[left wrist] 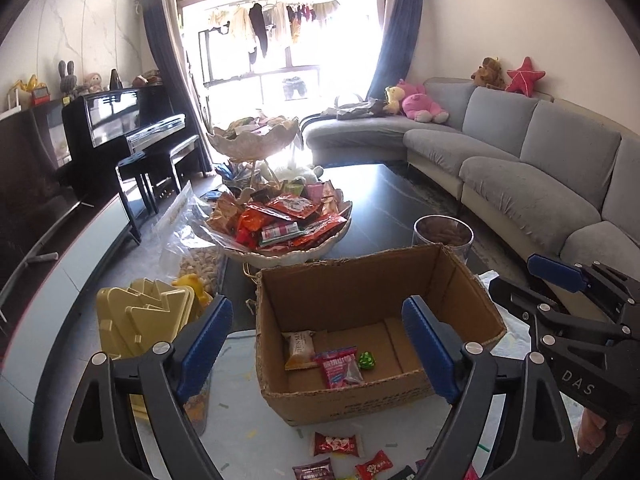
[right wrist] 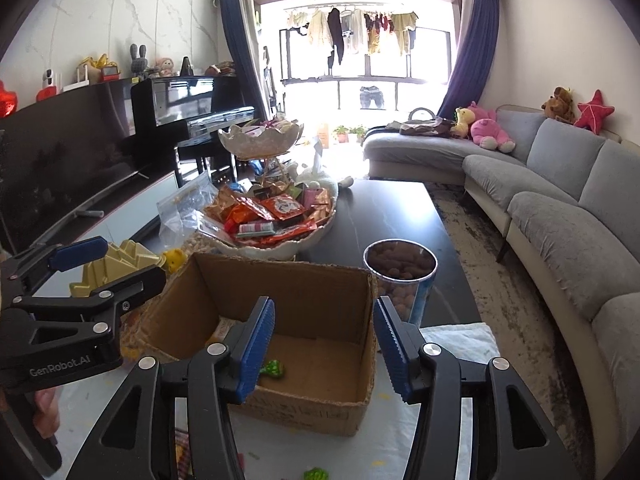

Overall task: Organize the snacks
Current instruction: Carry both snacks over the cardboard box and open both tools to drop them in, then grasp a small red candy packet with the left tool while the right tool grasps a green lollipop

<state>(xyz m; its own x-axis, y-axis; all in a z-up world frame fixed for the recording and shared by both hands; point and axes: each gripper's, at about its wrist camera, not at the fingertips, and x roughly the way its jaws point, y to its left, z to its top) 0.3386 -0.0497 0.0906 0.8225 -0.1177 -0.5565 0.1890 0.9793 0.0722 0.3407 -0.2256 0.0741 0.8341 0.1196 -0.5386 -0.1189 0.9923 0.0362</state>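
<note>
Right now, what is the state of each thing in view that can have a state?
left gripper: open, empty
right gripper: open, empty
cardboard box: open, a few snacks inside
green candy: lying in the box
red candy: wrapped, on the table outside the box
snack bowl: heaped full
clear cup: uncovered, nearly full

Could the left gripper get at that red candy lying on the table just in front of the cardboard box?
Probably yes. The red candy lies in the open in front of the cardboard box, nothing on top of it. The left gripper is open and empty just above, so it would only need to dip down.
</note>
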